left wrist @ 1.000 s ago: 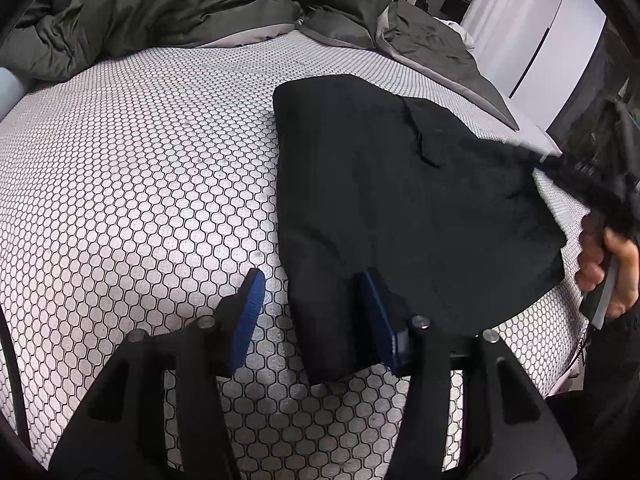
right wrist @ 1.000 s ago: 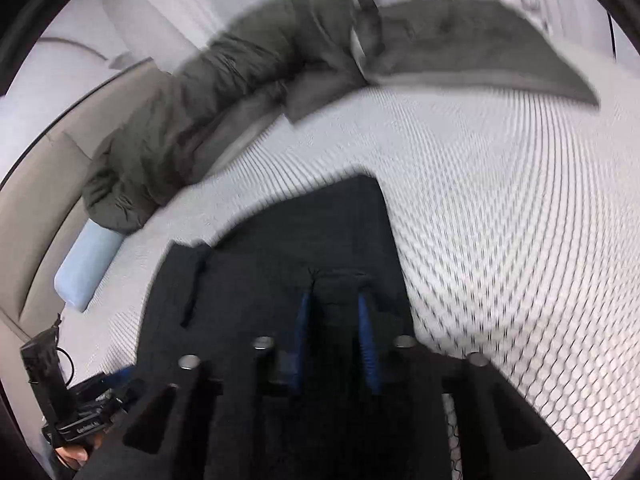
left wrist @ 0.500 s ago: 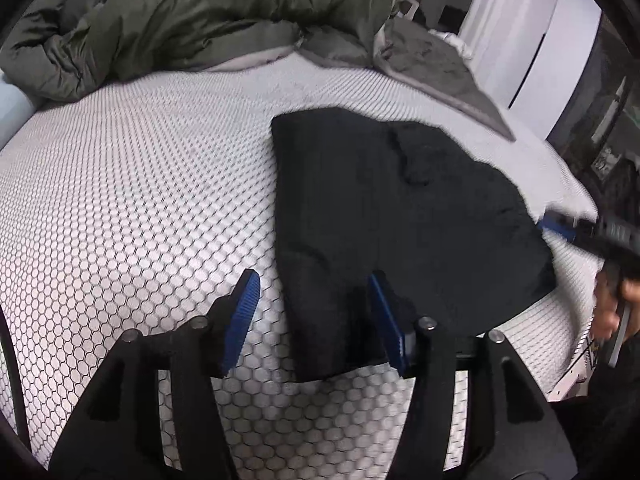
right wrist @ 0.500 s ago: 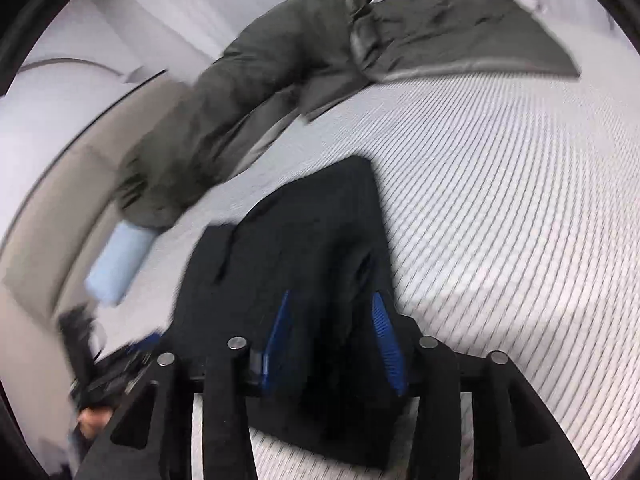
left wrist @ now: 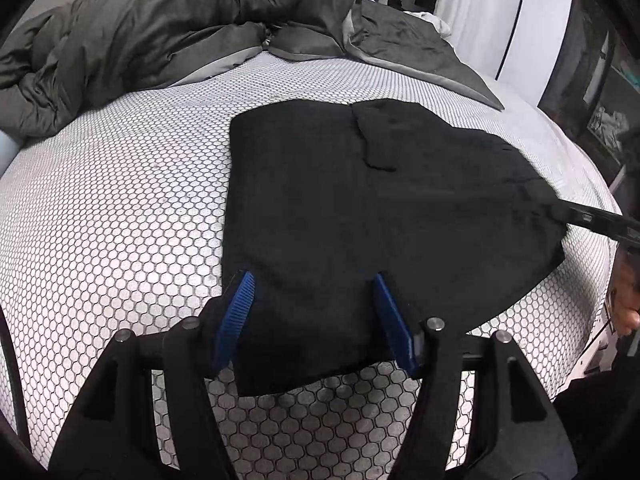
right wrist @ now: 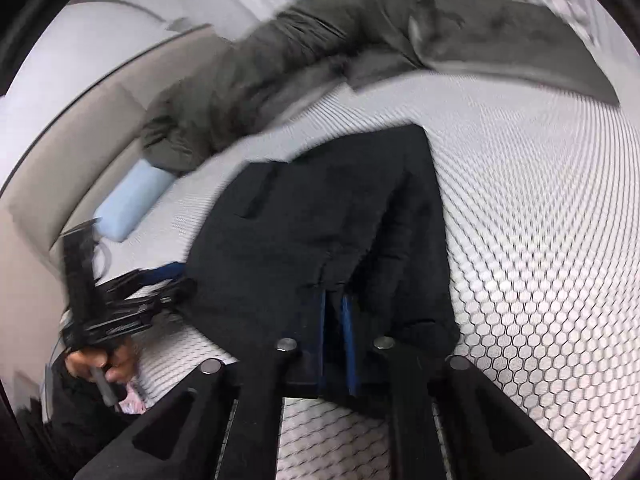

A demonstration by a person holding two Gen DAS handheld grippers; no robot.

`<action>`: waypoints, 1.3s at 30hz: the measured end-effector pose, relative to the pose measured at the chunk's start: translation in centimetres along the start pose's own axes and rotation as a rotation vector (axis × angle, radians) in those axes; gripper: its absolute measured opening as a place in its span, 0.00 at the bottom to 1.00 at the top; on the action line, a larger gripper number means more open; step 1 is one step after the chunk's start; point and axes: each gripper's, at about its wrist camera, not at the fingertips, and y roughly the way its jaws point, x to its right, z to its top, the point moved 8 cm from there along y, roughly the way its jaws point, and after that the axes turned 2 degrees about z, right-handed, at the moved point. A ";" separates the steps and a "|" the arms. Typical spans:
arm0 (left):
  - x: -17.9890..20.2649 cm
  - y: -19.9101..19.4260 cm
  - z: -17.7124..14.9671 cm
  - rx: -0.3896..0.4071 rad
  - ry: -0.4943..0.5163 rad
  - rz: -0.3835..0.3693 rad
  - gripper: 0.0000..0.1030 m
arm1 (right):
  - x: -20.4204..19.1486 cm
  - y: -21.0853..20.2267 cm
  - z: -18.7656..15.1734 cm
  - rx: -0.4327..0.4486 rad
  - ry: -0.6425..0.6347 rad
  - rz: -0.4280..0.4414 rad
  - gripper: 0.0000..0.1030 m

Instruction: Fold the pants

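While its blue pads stood wide apart over the near corner of the pants [left wrist: 360, 220], the left gripper [left wrist: 314, 316] clamped nothing. The right gripper [right wrist: 335, 320] had its pads drawn together on a raised fold of the same cloth, though blur in the right wrist view hid the exact bite. One pair of black pants lay partly folded on the bed [left wrist: 120, 220], its right edge close to the mattress side. One rumpled green duvet [left wrist: 160, 28] was piled at the far end, with bare mattress to the left.
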 end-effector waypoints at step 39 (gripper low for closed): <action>-4.4 1.8 -0.7 -0.086 -0.223 -0.148 0.55 | 6.6 1.8 1.0 -0.011 0.193 -0.056 0.50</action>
